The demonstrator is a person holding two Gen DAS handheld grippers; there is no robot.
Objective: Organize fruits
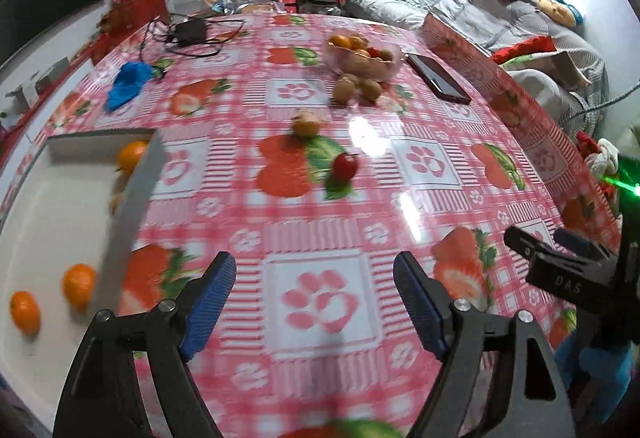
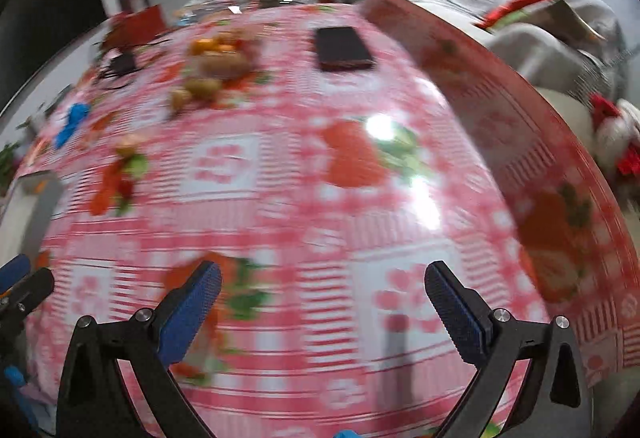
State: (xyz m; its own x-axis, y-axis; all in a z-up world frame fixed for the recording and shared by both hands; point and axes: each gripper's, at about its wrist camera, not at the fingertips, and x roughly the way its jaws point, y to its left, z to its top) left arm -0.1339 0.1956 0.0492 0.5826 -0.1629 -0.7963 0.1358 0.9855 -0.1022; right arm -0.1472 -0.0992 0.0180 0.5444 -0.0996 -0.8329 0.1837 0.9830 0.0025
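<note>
My left gripper [image 1: 314, 278] is open and empty above the pink strawberry tablecloth [image 1: 320, 205]. To its left is a white box [image 1: 52, 205] holding three oranges [image 1: 79, 285]. Loose on the cloth ahead lie a small red fruit [image 1: 345, 165] and a yellowish fruit [image 1: 306, 123]. Farther back a clear bowl of fruit [image 1: 362, 55] stands with two brown kiwis [image 1: 344, 89] in front of it. My right gripper [image 2: 322, 286] is open and empty; its view is blurred, with the bowl [image 2: 224, 55] far ahead to the left. The right gripper also shows at the left wrist view's right edge [image 1: 560, 258].
A black phone [image 1: 438, 77] lies right of the bowl. A blue crumpled bag [image 1: 128, 83] and a black charger with cables [image 1: 190, 33] lie at the back left. A grey sofa with cushions [image 1: 500, 9] runs along the table's right side.
</note>
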